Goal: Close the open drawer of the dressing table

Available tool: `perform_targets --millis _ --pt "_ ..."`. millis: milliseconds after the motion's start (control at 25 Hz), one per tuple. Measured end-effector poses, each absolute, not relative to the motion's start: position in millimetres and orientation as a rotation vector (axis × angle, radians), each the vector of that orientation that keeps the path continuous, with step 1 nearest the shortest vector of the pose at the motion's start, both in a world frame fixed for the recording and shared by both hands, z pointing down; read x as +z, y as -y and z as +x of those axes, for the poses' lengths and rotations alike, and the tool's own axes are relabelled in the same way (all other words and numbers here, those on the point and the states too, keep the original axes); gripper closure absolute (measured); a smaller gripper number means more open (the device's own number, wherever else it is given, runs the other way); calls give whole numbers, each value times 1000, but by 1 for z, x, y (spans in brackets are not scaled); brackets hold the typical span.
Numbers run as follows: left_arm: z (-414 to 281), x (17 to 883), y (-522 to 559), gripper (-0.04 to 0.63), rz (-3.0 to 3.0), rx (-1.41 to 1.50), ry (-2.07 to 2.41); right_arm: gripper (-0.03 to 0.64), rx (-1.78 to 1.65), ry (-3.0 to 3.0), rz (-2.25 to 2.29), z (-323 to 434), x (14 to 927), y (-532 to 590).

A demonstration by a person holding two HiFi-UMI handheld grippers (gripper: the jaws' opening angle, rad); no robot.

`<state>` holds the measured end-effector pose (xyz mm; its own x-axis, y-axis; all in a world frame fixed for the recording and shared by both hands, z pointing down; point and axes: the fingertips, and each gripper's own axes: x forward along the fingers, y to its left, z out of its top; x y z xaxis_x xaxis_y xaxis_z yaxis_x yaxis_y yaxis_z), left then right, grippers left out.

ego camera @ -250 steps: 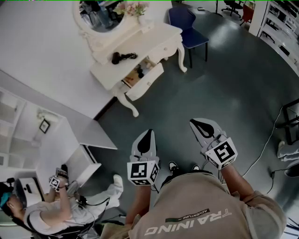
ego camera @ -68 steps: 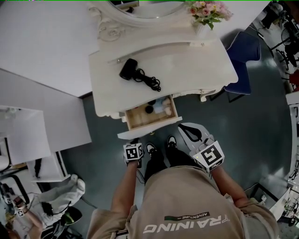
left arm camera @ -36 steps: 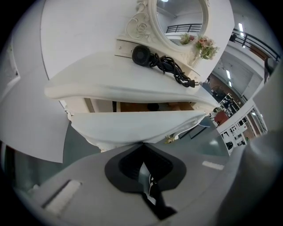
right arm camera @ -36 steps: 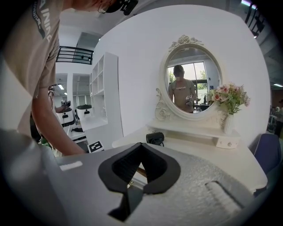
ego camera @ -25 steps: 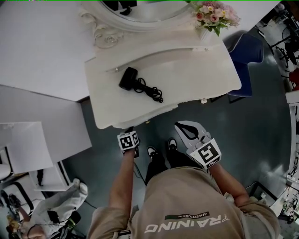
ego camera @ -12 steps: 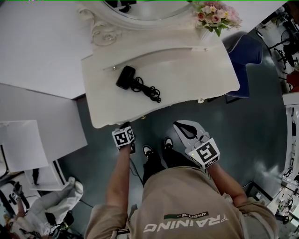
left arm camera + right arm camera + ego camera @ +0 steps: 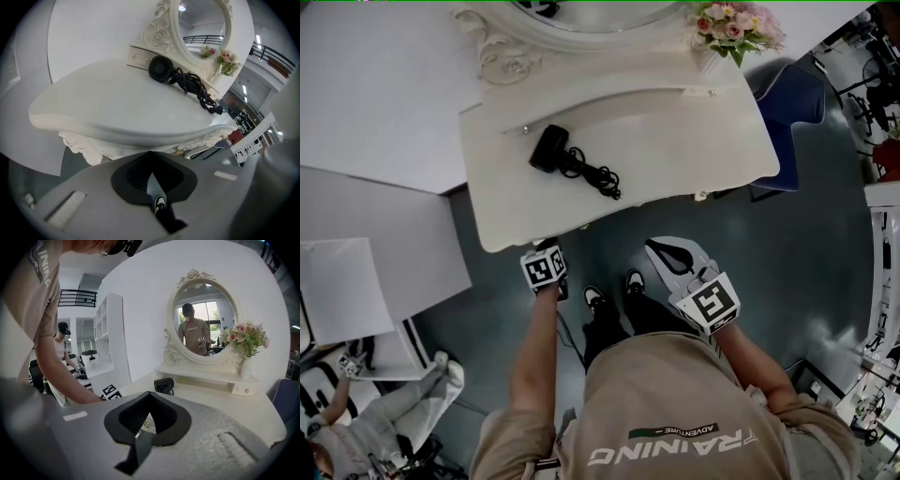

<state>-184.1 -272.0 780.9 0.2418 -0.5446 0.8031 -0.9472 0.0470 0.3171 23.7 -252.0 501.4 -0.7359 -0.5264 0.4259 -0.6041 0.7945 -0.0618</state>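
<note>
Seen from above, the drawer open seconds ago has vanished beneath the top of the dressing table (image 7: pixel 675 141), seemingly shut; the left gripper (image 7: pixel 150 153), jaws pressed together, faces the carved front (image 7: pixel 89 143), the right gripper (image 7: pixel 149 393) likewise closed and empty.

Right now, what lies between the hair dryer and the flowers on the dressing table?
Only the coiled cord of the hair dryer, then bare top of the dressing table up to the flowers; the head view shows it.
</note>
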Motion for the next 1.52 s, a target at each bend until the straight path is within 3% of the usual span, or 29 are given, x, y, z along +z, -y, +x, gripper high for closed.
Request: perform_targets --millis 560,920,1520 --pt "-164 723 209 577 1695 476 1431 615 305 2581 849 27 528 226" --pt "-153 624 186 577 1956 549 1544 615 262 2620 811 23 525 209" --pt "-147 431 183 577 2197 235 1759 615 43 2776 780 31 431 199"
